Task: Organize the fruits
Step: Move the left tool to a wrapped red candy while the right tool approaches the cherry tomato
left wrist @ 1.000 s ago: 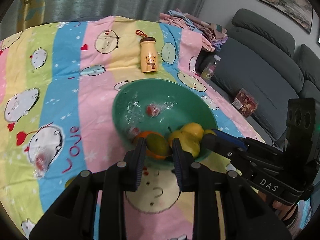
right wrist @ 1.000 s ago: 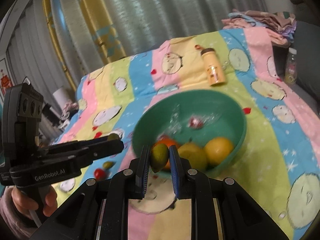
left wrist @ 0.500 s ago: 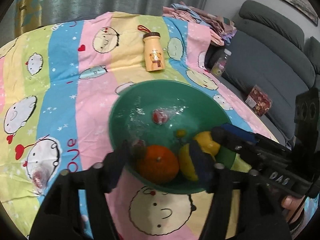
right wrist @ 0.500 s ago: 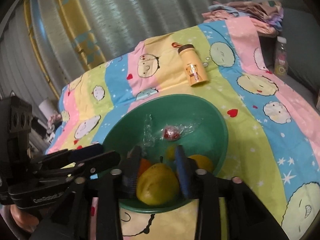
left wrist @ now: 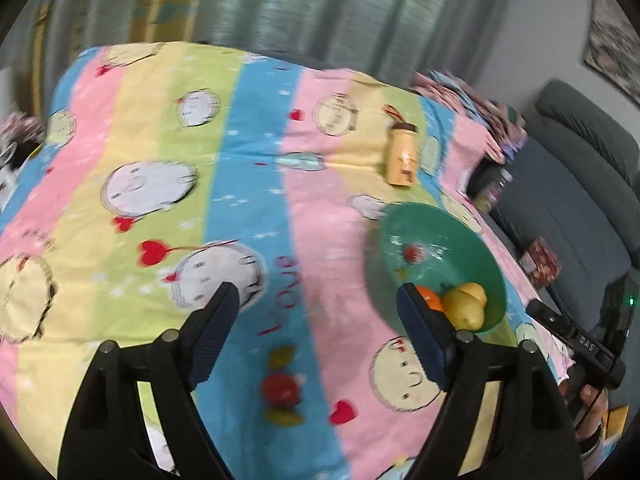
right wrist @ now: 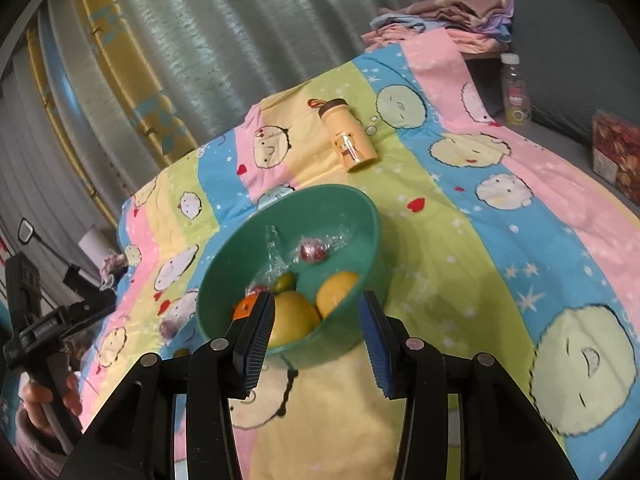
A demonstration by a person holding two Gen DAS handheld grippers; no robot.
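Observation:
A green bowl [right wrist: 360,216] on the striped cartoon blanket holds two yellow fruits [right wrist: 294,316], an orange [right wrist: 245,306], a small green fruit [right wrist: 285,281] and a wrapped red fruit [right wrist: 313,251]. My right gripper [right wrist: 318,332] is open and empty just in front of the bowl's near rim. My left gripper [left wrist: 320,332] is open and empty, left of the bowl [left wrist: 472,240]. Between its fingers on the blanket lie a red fruit [left wrist: 280,389] and two small yellow-green fruits [left wrist: 282,358].
A yellow bear bottle [right wrist: 348,136] lies on the blanket behind the bowl. Folded clothes [right wrist: 440,16], a drink bottle [right wrist: 516,92] and a red box [right wrist: 616,152] sit at the right by the grey sofa [left wrist: 580,184]. Curtains hang behind.
Both grippers opened; the fruits they held now lie in the bowl. The left gripper swung left towards the loose fruits on the blanket. The right gripper pulled back a little from the bowl.

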